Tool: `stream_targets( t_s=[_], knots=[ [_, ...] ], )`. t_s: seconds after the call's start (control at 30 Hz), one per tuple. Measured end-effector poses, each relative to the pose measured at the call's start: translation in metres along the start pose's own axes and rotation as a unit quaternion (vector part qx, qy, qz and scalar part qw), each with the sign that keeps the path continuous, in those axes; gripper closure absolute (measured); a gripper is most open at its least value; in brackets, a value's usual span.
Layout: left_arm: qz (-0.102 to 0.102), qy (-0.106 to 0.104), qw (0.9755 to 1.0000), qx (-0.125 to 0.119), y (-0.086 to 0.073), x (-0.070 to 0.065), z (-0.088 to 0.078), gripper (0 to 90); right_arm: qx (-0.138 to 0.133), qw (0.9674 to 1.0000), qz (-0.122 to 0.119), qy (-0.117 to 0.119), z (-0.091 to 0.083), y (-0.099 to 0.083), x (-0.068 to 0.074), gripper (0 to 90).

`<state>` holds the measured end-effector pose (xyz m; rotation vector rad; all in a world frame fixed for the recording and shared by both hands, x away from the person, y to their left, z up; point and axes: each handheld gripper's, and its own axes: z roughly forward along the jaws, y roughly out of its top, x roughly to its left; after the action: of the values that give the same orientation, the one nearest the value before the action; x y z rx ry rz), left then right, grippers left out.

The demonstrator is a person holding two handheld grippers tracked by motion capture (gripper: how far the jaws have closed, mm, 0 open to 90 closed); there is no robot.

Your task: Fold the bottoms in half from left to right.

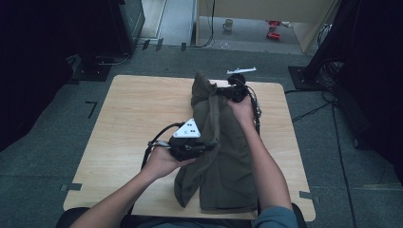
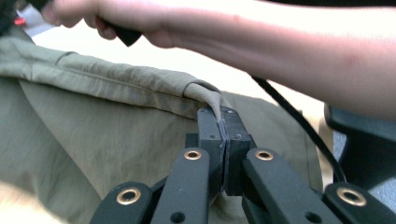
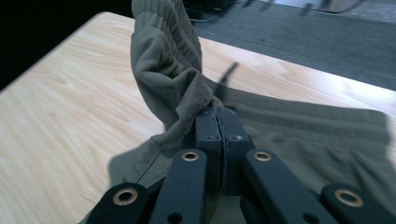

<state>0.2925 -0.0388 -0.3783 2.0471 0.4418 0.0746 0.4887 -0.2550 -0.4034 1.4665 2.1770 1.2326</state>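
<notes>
While both grippers are engaged, an olive-green pair of trousers (image 1: 223, 156) lies lengthwise on the right half of the wooden table (image 1: 128, 118), its elastic waistband end toward the far edge and its legs running back to the near edge. The left gripper (image 1: 205, 146) sits at the garment's left side about midway along it; in the left gripper view its jaws are pressed together on a fold of the fabric's hemmed edge (image 2: 205, 93), lifted slightly off the layer beneath. The right gripper (image 1: 227, 93) is at the far end of the table, held by the person's right hand (image 1: 243, 110) — the right gripper view shows its jaws closed together on the gathered, ribbed waistband (image 3: 168, 70), which stands bunched upward above the tabletop. A black cable (image 2: 299, 126) trails under the right forearm (image 2: 299, 51). Beyond the table — on the grey floor — lie a white mug (image 1: 228, 24) and some red objects (image 1: 273, 29).
</notes>
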Motion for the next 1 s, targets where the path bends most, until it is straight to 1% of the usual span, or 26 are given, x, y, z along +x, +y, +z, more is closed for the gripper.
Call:
stream_targets(
  t_s=[0.03, 0.07, 0.13, 0.2, 0.23, 0.27, 0.3, 0.33, 0.37, 0.4, 0.43, 0.47, 0.5, 0.57, 0.63, 0.67, 0.7, 0.73, 0.77, 0.83, 0.9, 1.0],
  knots=[
    [-0.001, -0.001, 1.0, -0.005, 0.003, -0.001, 0.006, 89.9, 0.001, 1.0, -0.002, -0.009, -0.004, -0.001, -0.005, 89.1],
    [-0.003, -0.005, 0.9999, -0.012, 0.005, -0.001, 0.013, 89.9, 0.003, 0.9998, -0.009, -0.02, -0.007, -0.003, -0.009, 89.1],
    [-0.012, -0.011, 0.9997, -0.017, 0.006, -0.004, 0.03, 89.9, 0.008, 0.9989, -0.017, -0.042, -0.011, -0.007, -0.018, 89.1],
    [-0.009, -0.01, 0.9998, -0.015, 0.003, -0.007, 0.044, 89.8, 0.021, 0.997, -0.025, -0.07, -0.013, -0.014, -0.028, 89.0],
    [-0.008, -0.009, 0.9999, -0.005, -0.002, -0.008, 0.059, 89.8, 0.033, 0.9954, -0.024, -0.087, -0.012, -0.021, -0.037, 89.1],
    [-0.008, -0.009, 0.9999, -0.005, -0.002, -0.008, 0.059, 89.8, 0.033, 0.9954, -0.024, -0.087, -0.012, -0.021, -0.037, 89.1],
    [-0.014, -0.013, 0.9998, 0.0, -0.007, -0.009, 0.071, 89.8, 0.045, 0.9933, -0.026, -0.103, -0.009, -0.028, -0.046, 89.0],
    [-0.016, -0.013, 0.9998, 0.005, -0.011, -0.009, 0.077, 89.8, 0.045, 0.9933, -0.026, -0.103, -0.009, -0.028, -0.046, 89.0],
    [-0.021, -0.013, 0.9996, 0.012, -0.017, -0.009, 0.089, 89.8, 0.047, 0.9926, -0.027, -0.108, -0.007, -0.031, -0.049, 89.0],
    [-0.022, -0.013, 0.9994, 0.022, -0.022, -0.008, 0.098, 89.7, 0.057, 0.991, -0.025, -0.119, -0.005, -0.035, -0.053, 89.0],
    [-0.028, -0.014, 0.9989, 0.034, -0.027, -0.007, 0.108, 89.7, 0.071, 0.9877, -0.026, -0.137, 0.001, -0.041, -0.059, 88.9],
    [-0.035, -0.016, 0.9985, 0.04, -0.031, -0.006, 0.114, 89.7, 0.071, 0.9877, -0.026, -0.137, 0.001, -0.041, -0.059, 88.9],
    [-0.04, -0.013, 0.9974, 0.058, -0.037, -0.004, 0.124, 89.6, 0.075, 0.9869, -0.026, -0.14, 0.004, -0.043, -0.061, 88.8],
    [-0.039, -0.006, 0.996, 0.08, -0.046, -0.001, 0.135, 89.6, 0.085, 0.9846, -0.031, -0.149, 0.014, -0.054, -0.068, 88.5],
    [-0.043, -0.001, 0.9947, 0.093, -0.054, 0.003, 0.141, 89.6, 0.088, 0.9843, -0.029, -0.15, 0.017, -0.056, -0.069, 88.5],
    [-0.047, 0.0, 0.9939, 0.1, -0.056, 0.006, 0.142, 89.5, 0.094, 0.9836, -0.027, -0.151, 0.02, -0.058, -0.071, 88.5],
    [-0.049, 0.002, 0.9933, 0.104, -0.059, 0.009, 0.143, 89.5, 0.101, 0.9826, -0.025, -0.154, 0.026, -0.062, -0.073, 88.4],
    [-0.051, 0.002, 0.993, 0.107, -0.061, 0.011, 0.143, 89.5, 0.101, 0.9826, -0.025, -0.154, 0.026, -0.062, -0.073, 88.4],
    [-0.056, 0.004, 0.9918, 0.115, -0.064, 0.014, 0.144, 89.5, 0.104, 0.9821, -0.026, -0.155, 0.028, -0.063, -0.073, 88.3],
    [-0.06, 0.004, 0.9908, 0.121, -0.068, 0.02, 0.143, 89.5, 0.109, 0.9813, -0.026, -0.156, 0.032, -0.066, -0.074, 88.3],
    [-0.068, 0.001, 0.9908, 0.117, -0.072, 0.025, 0.139, 89.5, 0.111, 0.9807, -0.029, -0.158, 0.036, -0.068, -0.073, 88.2],
    [-0.066, 0.002, 0.9908, 0.118, -0.074, 0.031, 0.133, 89.4, 0.097, 0.982, -0.034, -0.158, 0.038, -0.072, -0.07, 88.2]
  ],
)
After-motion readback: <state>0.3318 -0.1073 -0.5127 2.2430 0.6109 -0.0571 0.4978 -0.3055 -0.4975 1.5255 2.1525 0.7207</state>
